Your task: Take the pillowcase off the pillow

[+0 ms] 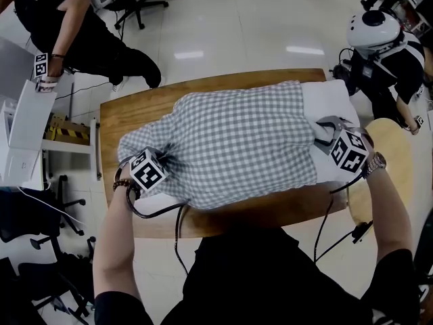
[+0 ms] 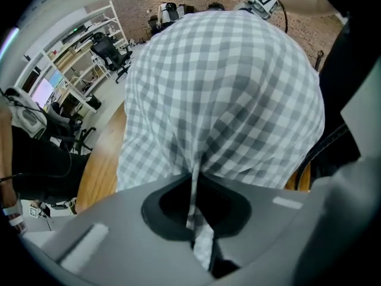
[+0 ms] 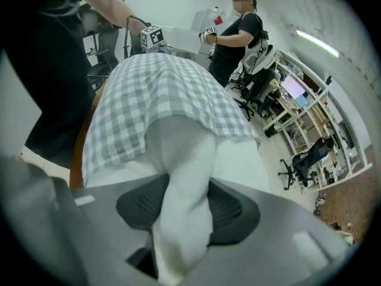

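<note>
Checked cloth, head view: the grey-and-white pillowcase (image 1: 237, 137) is lying along the wooden table (image 1: 135, 107), covering most of its top.
White pillow, head view: the pillow (image 1: 331, 100) is sticking out of the case's open end at the table's right end.
Left gripper, head view: the left gripper (image 1: 161, 160) is pointing steeply down over the table's left end, where the closed end of the case is bunching up.
Right gripper, head view: the right gripper (image 1: 329, 133) is pointing down over the table's right end, onto the bare pillow.
Bystander, head view: a person in black (image 1: 88, 32) is standing beyond the table's far left corner.
Jaws, left gripper view: the jaws are pressing together on a thin fold of the pillowcase (image 2: 226, 88) – the pinched strip is running straight down between the pads.
Table, left gripper view: a strip of the wooden top (image 2: 101, 165) is showing left of the cloth.
Jaws, right gripper view: the jaws are standing partly apart and squeezing a thick roll of the white pillow (image 3: 181, 177) between the ribbed pads.
Pillowcase, right gripper view: the checked case (image 3: 155, 94) is beginning just behind the pinched roll and stretching along the table towards the other gripper's marker cube (image 3: 152, 36) – its hem is crossing the pillow.
</note>
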### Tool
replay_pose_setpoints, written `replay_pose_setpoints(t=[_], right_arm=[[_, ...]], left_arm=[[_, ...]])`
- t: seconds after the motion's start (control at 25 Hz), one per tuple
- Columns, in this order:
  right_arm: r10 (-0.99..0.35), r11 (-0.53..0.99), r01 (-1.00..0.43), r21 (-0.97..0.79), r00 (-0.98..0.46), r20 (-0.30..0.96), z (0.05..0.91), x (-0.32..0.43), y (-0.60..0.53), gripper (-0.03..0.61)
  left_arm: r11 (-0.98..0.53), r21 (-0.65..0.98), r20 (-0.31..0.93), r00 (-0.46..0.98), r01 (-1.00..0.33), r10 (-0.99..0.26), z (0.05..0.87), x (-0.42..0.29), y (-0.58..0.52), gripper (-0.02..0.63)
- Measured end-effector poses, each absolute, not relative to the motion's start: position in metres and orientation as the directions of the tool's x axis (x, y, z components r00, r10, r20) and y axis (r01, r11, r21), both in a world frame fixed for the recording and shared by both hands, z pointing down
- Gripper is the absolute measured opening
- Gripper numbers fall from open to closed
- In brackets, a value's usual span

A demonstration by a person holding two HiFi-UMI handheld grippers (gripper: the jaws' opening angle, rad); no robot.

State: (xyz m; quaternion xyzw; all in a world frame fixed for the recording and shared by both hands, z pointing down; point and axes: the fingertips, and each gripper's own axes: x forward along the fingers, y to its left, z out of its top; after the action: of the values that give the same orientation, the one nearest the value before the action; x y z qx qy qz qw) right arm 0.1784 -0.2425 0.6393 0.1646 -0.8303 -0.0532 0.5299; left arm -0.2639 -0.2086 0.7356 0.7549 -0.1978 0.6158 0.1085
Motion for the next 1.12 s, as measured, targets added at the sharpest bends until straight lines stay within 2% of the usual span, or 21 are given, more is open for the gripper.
replay_pose_setpoints(t=[0.56,1.12], right_arm=[[-0.35,0.932,-0.231,0.279,-0.381,0.856,0.642,0.183,-0.237,0.178],[-0.385,0.918,-0.242,0.316,-0.345,0.856,0.641,0.194,-0.241,0.11]], left_arm=[[-0.854,-0.093,0.957,0.19,-0.511,-0.218,0.729,-0.265,-0.2,0.008],[-0.824,-0.116,0.945,0.194,-0.555,-0.264,0.697,-0.279,-0.197,0.008]])
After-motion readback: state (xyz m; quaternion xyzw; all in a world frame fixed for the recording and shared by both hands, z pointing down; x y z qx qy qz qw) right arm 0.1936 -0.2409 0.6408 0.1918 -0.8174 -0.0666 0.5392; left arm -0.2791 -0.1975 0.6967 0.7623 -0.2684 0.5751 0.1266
